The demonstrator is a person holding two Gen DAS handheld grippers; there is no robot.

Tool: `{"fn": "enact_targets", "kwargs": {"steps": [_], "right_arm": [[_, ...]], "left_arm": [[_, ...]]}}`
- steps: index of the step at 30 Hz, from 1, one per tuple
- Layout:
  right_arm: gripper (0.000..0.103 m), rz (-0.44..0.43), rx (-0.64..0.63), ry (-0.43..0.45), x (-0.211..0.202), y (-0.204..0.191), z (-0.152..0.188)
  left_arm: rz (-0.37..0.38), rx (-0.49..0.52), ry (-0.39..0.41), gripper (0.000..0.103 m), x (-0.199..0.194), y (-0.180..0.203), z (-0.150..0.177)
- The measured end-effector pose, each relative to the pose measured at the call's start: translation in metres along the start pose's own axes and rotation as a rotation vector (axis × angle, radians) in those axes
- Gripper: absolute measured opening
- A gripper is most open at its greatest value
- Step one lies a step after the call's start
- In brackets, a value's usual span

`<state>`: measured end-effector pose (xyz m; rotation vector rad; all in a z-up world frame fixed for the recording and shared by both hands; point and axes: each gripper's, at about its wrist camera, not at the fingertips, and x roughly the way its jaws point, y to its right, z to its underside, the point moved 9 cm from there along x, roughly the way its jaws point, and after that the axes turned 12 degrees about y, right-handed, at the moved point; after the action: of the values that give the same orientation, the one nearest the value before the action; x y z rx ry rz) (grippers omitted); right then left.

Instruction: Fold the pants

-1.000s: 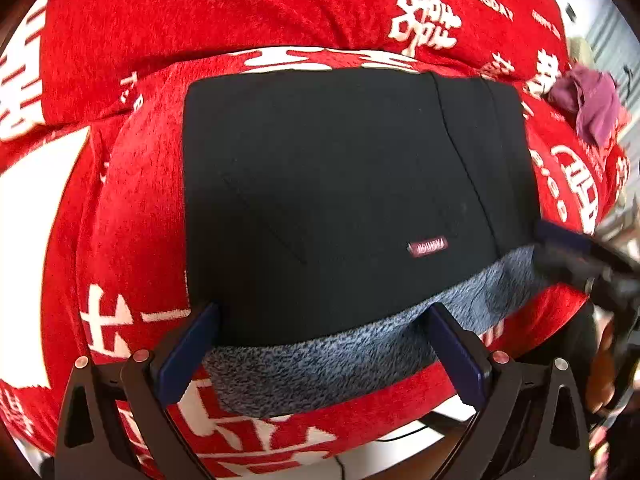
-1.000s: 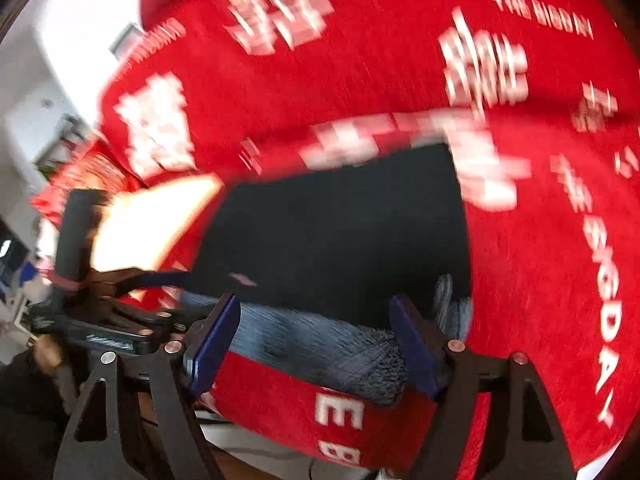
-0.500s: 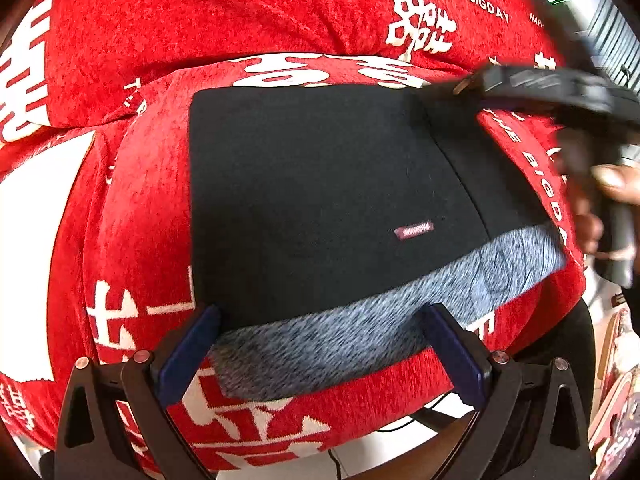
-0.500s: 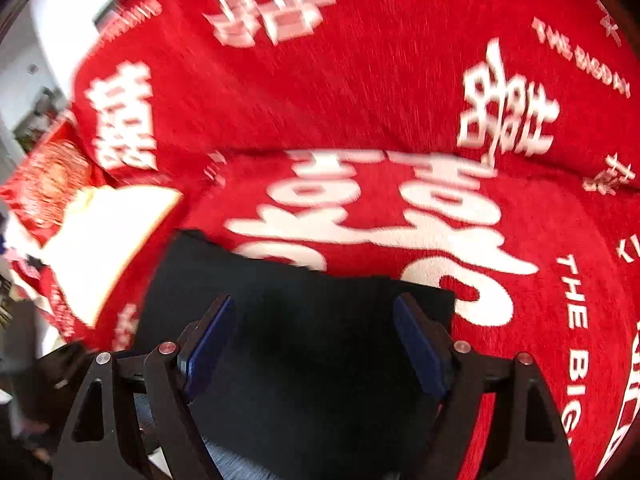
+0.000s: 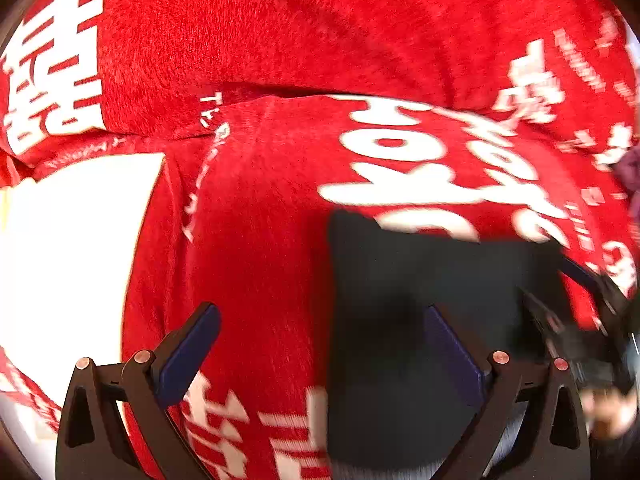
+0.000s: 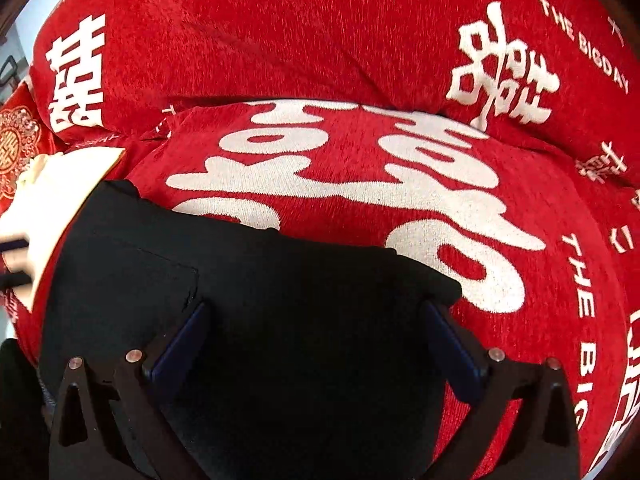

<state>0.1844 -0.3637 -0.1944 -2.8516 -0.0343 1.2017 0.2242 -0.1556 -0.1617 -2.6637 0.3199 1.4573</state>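
The black pants (image 6: pixel 304 320) lie folded in a flat rectangle on the red cushion (image 6: pixel 360 184). In the left wrist view the pants (image 5: pixel 400 280) fill the lower right, blurred. My left gripper (image 5: pixel 320 344) is open and empty, over the pants' left edge, its left finger over bare red cushion. My right gripper (image 6: pixel 316 340) is open and empty, low over the middle of the pants, near their far edge. The right gripper also shows at the right edge of the left wrist view (image 5: pixel 580 320).
The pants rest on a red sofa seat with white characters; a red back cushion (image 6: pixel 320 40) rises behind it. A white patch (image 5: pixel 68 260) lies on the seat to the left. A patterned red pillow (image 6: pixel 16 144) sits at far left.
Both grippers have moved forward over the pants. The left one has shifted toward the pants' left edge; the grey waistband is now out of view. The right one has come lower and closer.
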Motion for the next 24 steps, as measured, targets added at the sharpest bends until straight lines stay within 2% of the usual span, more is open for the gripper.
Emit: {"fn": "enact_targets", "kwargs": {"steps": [2, 6, 9, 11, 13, 15, 18, 21, 24], "right_arm": [[0.103, 0.006, -0.002, 0.029, -0.002, 0.000, 0.001], [0.103, 0.012, -0.006, 0.045, -0.002, 0.000, 0.001], [0.103, 0.022, -0.015, 0.053, -0.001, -0.001, 0.001], [0.103, 0.020, -0.015, 0.056, 0.000, -0.001, 0.001], [0.103, 0.015, -0.014, 0.059, -0.001, 0.000, 0.001], [0.103, 0.012, -0.012, 0.065, -0.001, 0.000, 0.002], [0.103, 0.008, -0.008, 0.074, -0.001, 0.001, 0.002], [0.103, 0.008, -0.010, 0.077, -0.002, 0.000, 0.002], [0.103, 0.013, -0.016, 0.076, -0.002, 0.000, 0.002]], "left_arm": [[-0.101, 0.017, -0.052, 0.101, 0.024, -0.004, -0.008], [-0.138, -0.039, -0.106, 0.103, 0.051, -0.007, -0.013], [-0.173, 0.030, -0.090, 0.103, 0.059, -0.001, -0.012], [-0.159, 0.028, -0.084, 0.103, 0.056, -0.002, -0.016], [-0.129, -0.028, -0.077, 0.103, 0.045, -0.007, -0.020], [-0.122, -0.055, -0.026, 0.103, 0.025, -0.010, -0.021], [-0.108, -0.037, -0.025, 0.103, 0.008, -0.007, 0.003], [-0.116, -0.013, -0.035, 0.103, 0.012, -0.006, 0.030], [-0.109, -0.066, -0.011, 0.103, 0.012, -0.008, 0.040]]}}
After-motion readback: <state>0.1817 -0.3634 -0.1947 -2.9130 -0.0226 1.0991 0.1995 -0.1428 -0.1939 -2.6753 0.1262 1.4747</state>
